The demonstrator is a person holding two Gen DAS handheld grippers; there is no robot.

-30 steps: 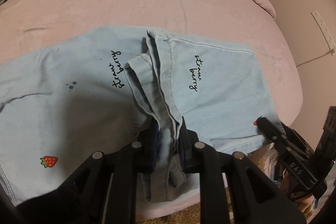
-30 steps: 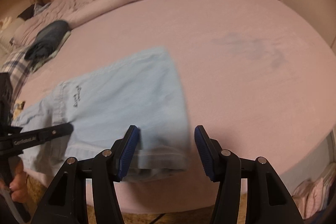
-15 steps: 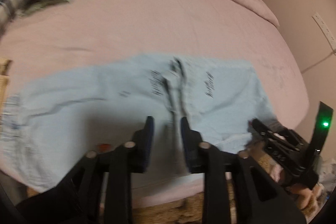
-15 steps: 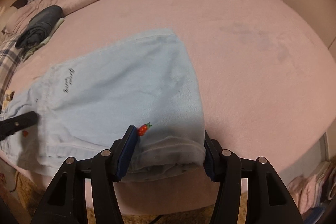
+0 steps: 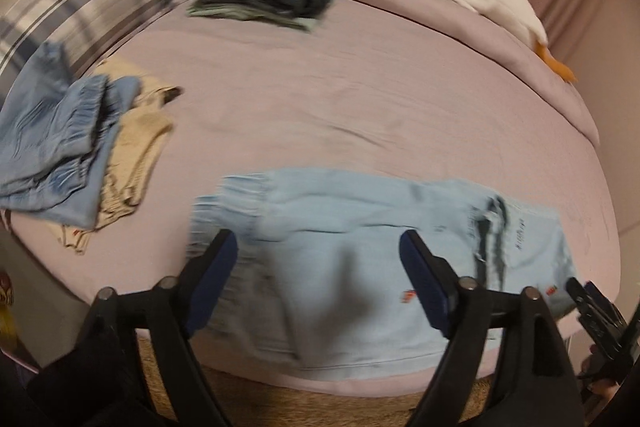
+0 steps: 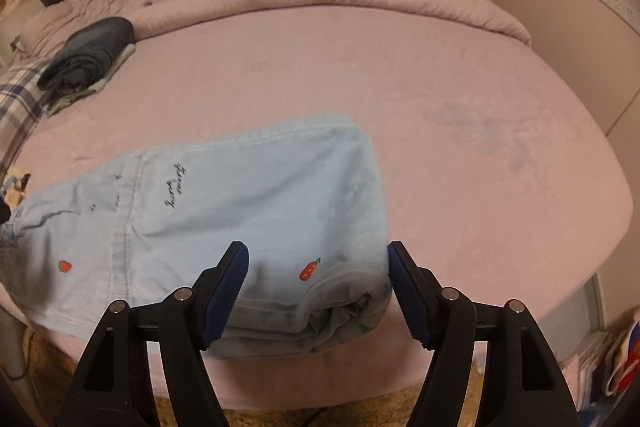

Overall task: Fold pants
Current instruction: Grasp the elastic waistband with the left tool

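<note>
The light blue pants (image 6: 240,211) lie flat along the near edge of the pink bed (image 6: 440,99), lengthwise from left to right. The fabric carries small red strawberry prints and black script lettering. At the right end the cloth is doubled over into a thick layered fold; the gathered elastic waistband (image 5: 232,195) sits at the left end.

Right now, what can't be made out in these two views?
- Left wrist view: motion blur smears the pants; their print and the waistband end are unreadable.
- Right wrist view: the pants' left end runs off the frame edge.
- Right wrist view: whether the open right claw touches the folded edge, since its fingers overlap the cloth.
- Left wrist view: the right claw's tip only, cut off at the edge.
</note>
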